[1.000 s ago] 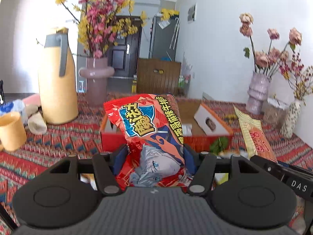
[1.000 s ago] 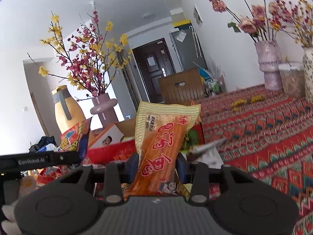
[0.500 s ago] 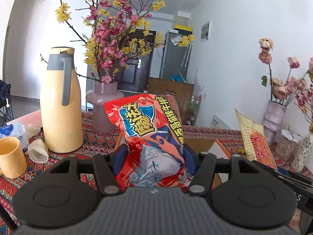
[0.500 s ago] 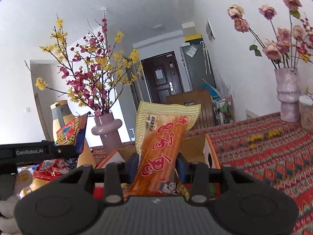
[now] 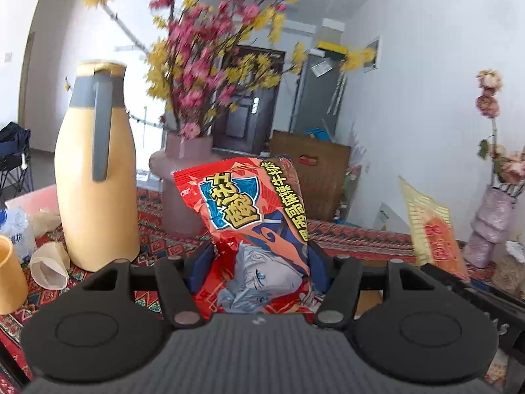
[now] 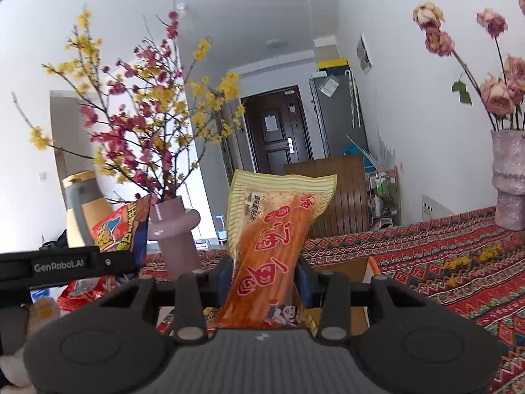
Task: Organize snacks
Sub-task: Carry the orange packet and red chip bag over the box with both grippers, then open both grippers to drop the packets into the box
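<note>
**Two packets up, box slipping from view**

Both hands have risen — the red box that filled the middle a second ago now barely shows. The left gripper [image 5: 259, 262] still has its fingers clenched on the red snack packet [image 5: 249, 229], upright; the right gripper [image 6: 265, 279] clamps the orange snack packet [image 6: 272, 249]. Below lies the patterned tabletop [image 6: 443, 256], with a tan jug [image 5: 95, 170], a blossom vase [image 5: 183, 177], and a dark door [image 6: 279, 131] behind.
</note>
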`<state>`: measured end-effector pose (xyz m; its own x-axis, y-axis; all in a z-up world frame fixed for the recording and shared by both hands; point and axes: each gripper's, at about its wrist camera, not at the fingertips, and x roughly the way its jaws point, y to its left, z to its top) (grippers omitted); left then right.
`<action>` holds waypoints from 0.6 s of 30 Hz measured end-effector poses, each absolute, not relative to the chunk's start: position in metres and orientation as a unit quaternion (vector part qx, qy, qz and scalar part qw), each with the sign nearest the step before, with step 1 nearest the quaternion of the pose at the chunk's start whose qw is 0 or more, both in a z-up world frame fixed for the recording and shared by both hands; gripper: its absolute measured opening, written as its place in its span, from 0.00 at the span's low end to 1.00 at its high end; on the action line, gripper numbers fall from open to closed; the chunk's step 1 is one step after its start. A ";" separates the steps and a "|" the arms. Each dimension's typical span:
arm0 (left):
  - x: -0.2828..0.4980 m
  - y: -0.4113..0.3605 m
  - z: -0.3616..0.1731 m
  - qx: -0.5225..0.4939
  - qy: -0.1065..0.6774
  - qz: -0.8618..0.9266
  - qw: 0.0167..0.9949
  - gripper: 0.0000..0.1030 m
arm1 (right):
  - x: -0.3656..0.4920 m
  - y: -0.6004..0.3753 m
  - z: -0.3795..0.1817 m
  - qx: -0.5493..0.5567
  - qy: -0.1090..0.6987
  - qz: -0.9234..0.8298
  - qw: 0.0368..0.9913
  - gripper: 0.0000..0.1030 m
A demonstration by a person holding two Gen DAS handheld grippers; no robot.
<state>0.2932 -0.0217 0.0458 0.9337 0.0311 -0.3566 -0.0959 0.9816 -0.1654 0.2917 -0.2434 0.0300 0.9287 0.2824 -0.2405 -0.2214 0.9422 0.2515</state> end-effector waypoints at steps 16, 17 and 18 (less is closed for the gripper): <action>0.321 -0.017 0.000 -0.077 0.239 0.035 0.967 0.59 | 0.330 -0.232 -0.016 0.096 0.209 0.114 0.966 0.38; 0.322 -0.019 0.000 -0.075 0.241 0.034 0.967 0.59 | 0.332 -0.232 -0.018 0.095 0.213 0.111 0.966 0.38; 0.323 -0.020 -0.001 -0.072 0.243 0.034 0.967 0.60 | 0.334 -0.233 -0.019 0.095 0.215 0.108 0.966 0.39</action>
<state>0.3226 -0.0204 -0.0010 0.8798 0.0306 -0.4743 -0.1008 0.9872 -0.1232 0.3340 -0.2326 -0.0194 0.8838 0.2503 -0.3953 -0.1680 0.9583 0.2311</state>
